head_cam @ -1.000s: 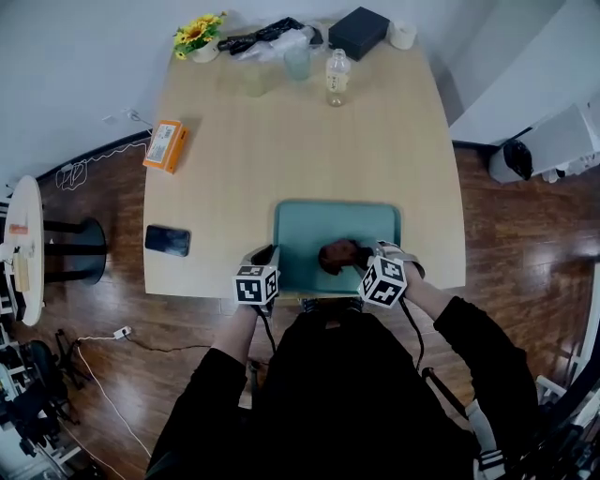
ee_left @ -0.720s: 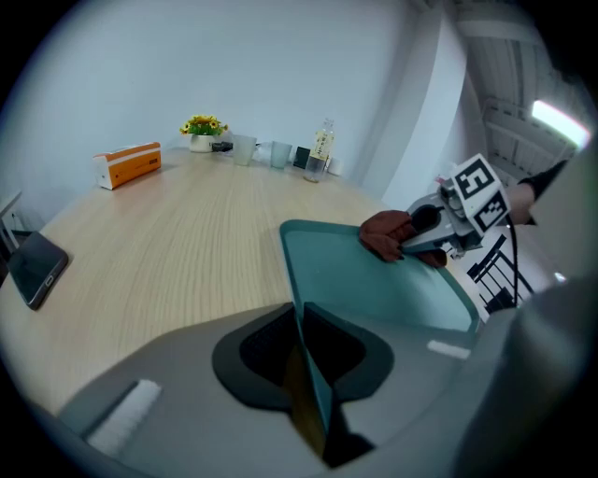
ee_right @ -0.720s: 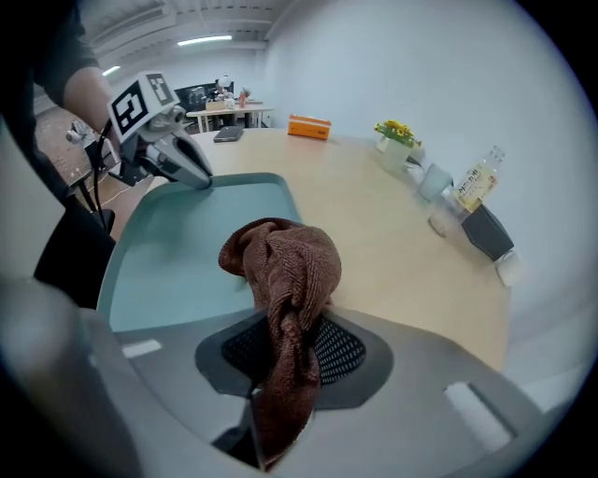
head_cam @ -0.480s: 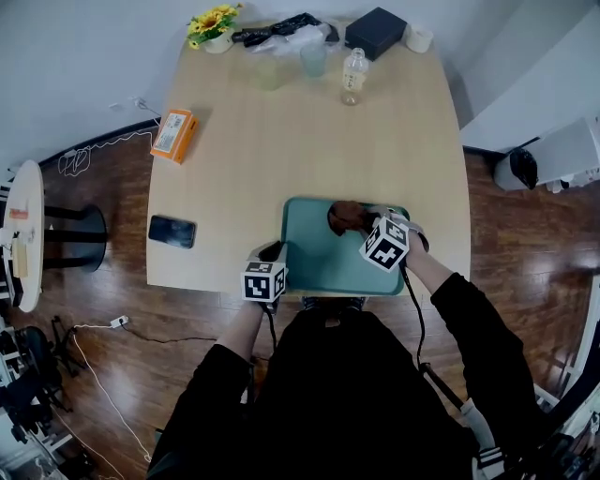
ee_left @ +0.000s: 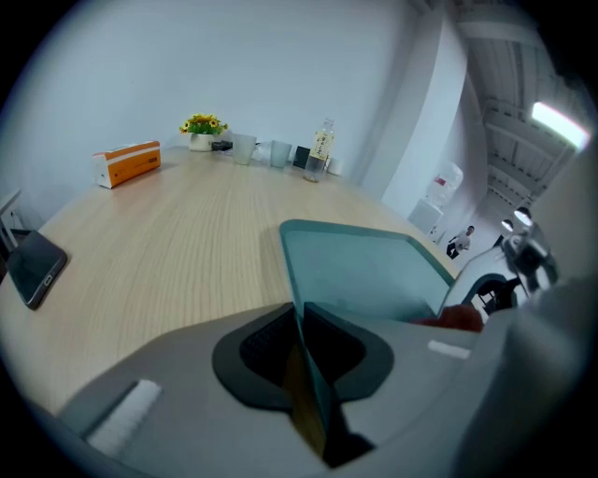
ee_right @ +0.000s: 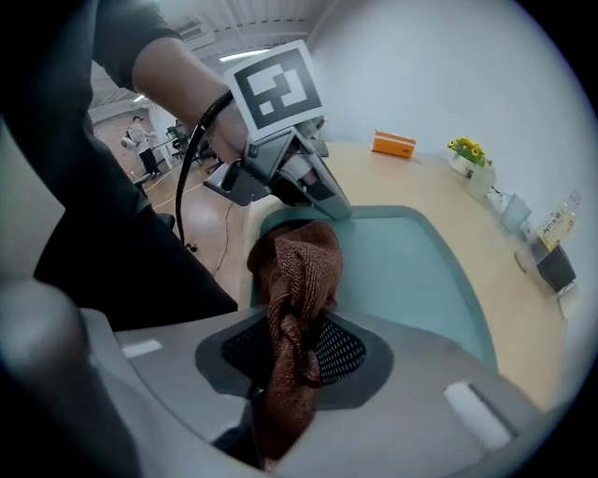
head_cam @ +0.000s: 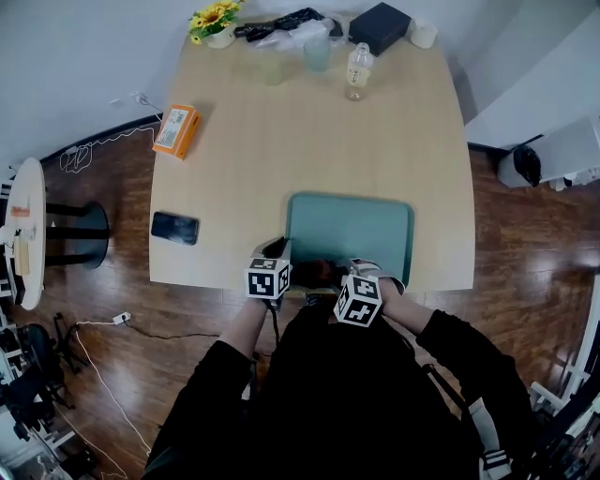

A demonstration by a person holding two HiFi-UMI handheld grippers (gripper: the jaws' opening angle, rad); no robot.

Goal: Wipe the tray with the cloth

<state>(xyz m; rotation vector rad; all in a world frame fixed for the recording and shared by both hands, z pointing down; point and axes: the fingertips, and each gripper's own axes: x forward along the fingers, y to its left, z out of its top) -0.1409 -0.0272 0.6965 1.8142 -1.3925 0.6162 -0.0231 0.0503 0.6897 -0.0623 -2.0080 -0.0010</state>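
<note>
A teal tray [head_cam: 361, 230] lies near the table's front edge. My left gripper [head_cam: 278, 251] is shut on the rim of its near left corner; in the left gripper view the tray's rim [ee_left: 297, 280] runs straight between the closed jaws of the left gripper [ee_left: 305, 338]. My right gripper [ee_right: 291, 347] is shut on a bunched reddish-brown cloth [ee_right: 295, 271], which rests on the tray's floor [ee_right: 411, 271] at the near left corner, close to the left gripper [ee_right: 313, 187]. From above the cloth [head_cam: 321, 271] shows only partly behind the right gripper [head_cam: 339, 277].
A black phone [head_cam: 175, 228] lies left of the tray. An orange box [head_cam: 175, 130] is farther back on the left. At the far edge stand a bottle [head_cam: 356, 72], cups [head_cam: 317, 54], a black box [head_cam: 380, 26] and yellow flowers [head_cam: 214, 22].
The right gripper swept the cloth from the tray's middle to its far edge, then pulled it back to the near left corner. The left gripper stayed clamped on the rim.
</note>
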